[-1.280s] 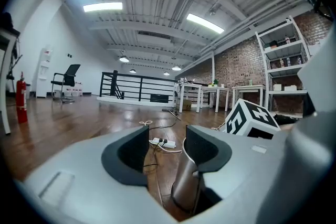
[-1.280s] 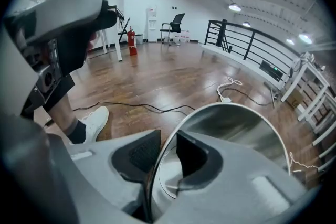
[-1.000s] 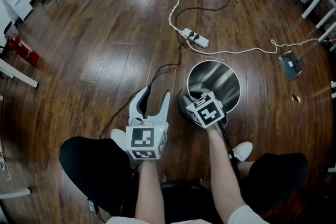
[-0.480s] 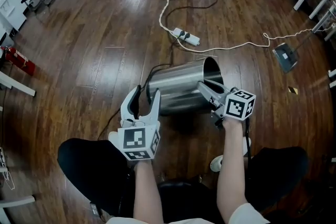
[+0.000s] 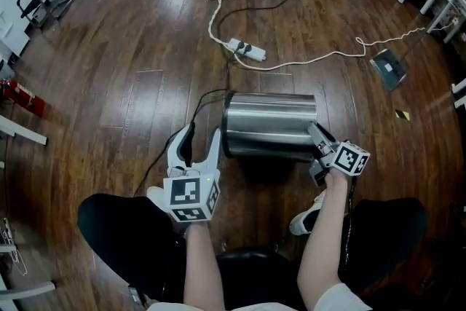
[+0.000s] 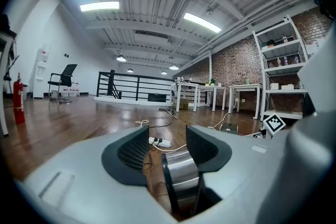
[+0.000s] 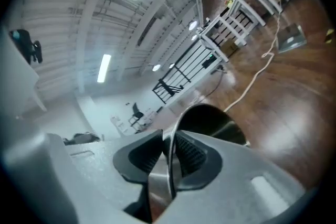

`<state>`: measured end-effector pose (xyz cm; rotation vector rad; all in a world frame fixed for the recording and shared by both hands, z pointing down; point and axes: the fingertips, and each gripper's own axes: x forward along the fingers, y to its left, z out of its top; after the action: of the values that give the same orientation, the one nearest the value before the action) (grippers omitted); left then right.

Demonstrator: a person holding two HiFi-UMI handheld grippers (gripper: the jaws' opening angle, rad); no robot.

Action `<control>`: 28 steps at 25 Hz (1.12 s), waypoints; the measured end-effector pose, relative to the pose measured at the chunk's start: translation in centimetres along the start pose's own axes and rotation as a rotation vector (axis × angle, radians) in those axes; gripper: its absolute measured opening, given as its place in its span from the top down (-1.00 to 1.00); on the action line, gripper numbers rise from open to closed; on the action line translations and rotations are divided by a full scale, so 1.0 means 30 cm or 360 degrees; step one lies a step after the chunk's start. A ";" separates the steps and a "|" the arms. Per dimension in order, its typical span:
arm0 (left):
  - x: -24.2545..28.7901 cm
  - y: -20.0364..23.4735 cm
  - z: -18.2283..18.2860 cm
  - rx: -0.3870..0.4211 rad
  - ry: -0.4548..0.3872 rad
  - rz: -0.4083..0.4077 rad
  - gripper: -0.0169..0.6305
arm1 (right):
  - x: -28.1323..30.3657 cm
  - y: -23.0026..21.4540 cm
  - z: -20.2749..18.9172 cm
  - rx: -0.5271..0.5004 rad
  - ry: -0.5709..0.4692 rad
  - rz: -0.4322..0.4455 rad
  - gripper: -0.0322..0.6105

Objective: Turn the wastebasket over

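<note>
Shiny silver wastebasket (image 5: 269, 126) on a dark brown floor (image 5: 124, 47) of wood-grain planks.
The wastebasket has a black band at one end. The left gripper (image 5: 202, 133) and right gripper (image 5: 314, 129) are pale grey with black ribbed pads and black-and-white square markers. The power strip (image 5: 244, 49) is white, the cord (image 5: 320, 62) cream, the fire extinguisher (image 5: 18, 95) red.
</note>
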<state>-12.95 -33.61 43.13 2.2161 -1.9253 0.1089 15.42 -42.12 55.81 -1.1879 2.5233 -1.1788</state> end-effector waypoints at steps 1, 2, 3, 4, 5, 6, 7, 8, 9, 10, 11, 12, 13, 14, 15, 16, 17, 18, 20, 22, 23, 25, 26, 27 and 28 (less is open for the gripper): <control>0.007 -0.008 -0.005 0.0001 0.0006 -0.0008 0.19 | -0.025 -0.072 -0.006 -0.0022 0.0005 -0.0178 0.67; 0.015 -0.018 -0.011 0.0002 0.0016 -0.0015 0.19 | -0.051 -0.144 -0.016 -0.0033 0.0020 -0.0366 0.62; 0.023 -0.031 -0.021 0.0004 0.0028 -0.0025 0.19 | -0.074 -0.205 -0.027 -0.0033 0.0038 -0.0526 0.59; 0.031 -0.047 -0.033 0.0009 0.0043 -0.0039 0.19 | -0.090 -0.246 -0.035 -0.0040 0.0046 -0.0626 0.57; 0.039 -0.065 -0.048 0.0018 0.0060 -0.0057 0.19 | -0.097 -0.263 -0.037 -0.0065 0.0043 -0.0668 0.57; 0.047 -0.083 -0.065 0.0030 0.0081 -0.0077 0.19 | -0.097 -0.266 -0.035 -0.0101 0.0038 -0.0680 0.56; 0.058 -0.099 -0.083 0.0041 0.0106 -0.0097 0.19 | -0.094 -0.263 -0.030 -0.0143 0.0040 -0.0689 0.56; 0.071 -0.113 -0.104 0.0047 0.0133 -0.0117 0.19 | -0.091 -0.259 -0.026 -0.0187 0.0048 -0.0703 0.55; 0.089 -0.125 -0.126 0.0039 0.0162 -0.0138 0.19 | -0.090 -0.256 -0.021 -0.0233 0.0060 -0.0720 0.55; 0.111 -0.134 -0.149 0.0011 0.0189 -0.0160 0.19 | -0.090 -0.252 -0.017 -0.0285 0.0078 -0.0739 0.54; 0.139 -0.141 -0.173 -0.0036 0.0211 -0.0182 0.19 | -0.092 -0.250 -0.014 -0.0345 0.0099 -0.0762 0.54; 0.173 -0.144 -0.196 -0.0094 0.0228 -0.0201 0.19 | -0.098 -0.248 -0.010 -0.0404 0.0122 -0.0790 0.53; 0.210 -0.144 -0.220 -0.0150 0.0243 -0.0212 0.19 | -0.107 -0.247 -0.004 -0.0455 0.0138 -0.0822 0.49; 0.246 -0.140 -0.250 -0.0192 0.0265 -0.0216 0.19 | -0.120 -0.243 0.007 -0.0493 0.0135 -0.0846 0.47; 0.278 -0.134 -0.287 -0.0216 0.0300 -0.0216 0.19 | -0.134 -0.237 0.023 -0.0516 0.0115 -0.0857 0.47; 0.307 -0.128 -0.328 -0.0226 0.0346 -0.0211 0.19 | -0.148 -0.230 0.039 -0.0526 0.0092 -0.0856 0.47; 0.329 -0.121 -0.369 -0.0236 0.0395 -0.0205 0.19 | -0.161 -0.225 0.052 -0.0528 0.0080 -0.0848 0.47; 0.347 -0.113 -0.406 -0.0252 0.0438 -0.0198 0.19 | -0.171 -0.220 0.061 -0.0527 0.0080 -0.0838 0.47; 0.367 -0.098 -0.462 -0.0303 0.0494 -0.0190 0.19 | -0.180 -0.215 0.065 -0.0526 0.0101 -0.0821 0.47; 0.378 -0.093 -0.501 -0.0324 0.0527 -0.0198 0.20 | -0.174 -0.210 0.050 -0.0521 0.0139 -0.0797 0.47; 0.383 -0.093 -0.517 -0.0322 0.0542 -0.0205 0.21 | -0.166 -0.208 0.036 -0.0517 0.0164 -0.0779 0.47; 0.394 -0.095 -0.538 -0.0349 0.0544 -0.0221 0.26 | -0.146 -0.207 0.000 -0.0506 0.0226 -0.0747 0.47; 0.399 -0.097 -0.540 -0.0385 0.0529 -0.0237 0.26 | -0.137 -0.207 -0.020 -0.0503 0.0264 -0.0735 0.47; 0.404 -0.103 -0.538 -0.0423 0.0513 -0.0264 0.30 | -0.130 -0.207 -0.040 -0.0508 0.0309 -0.0728 0.47; 0.407 -0.112 -0.535 -0.0449 0.0503 -0.0301 0.41 | -0.127 -0.208 -0.059 -0.0523 0.0356 -0.0734 0.47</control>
<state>-6.60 -41.81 60.74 2.0384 -1.4621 0.1393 21.13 -40.86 60.54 -1.8971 2.7757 -1.0485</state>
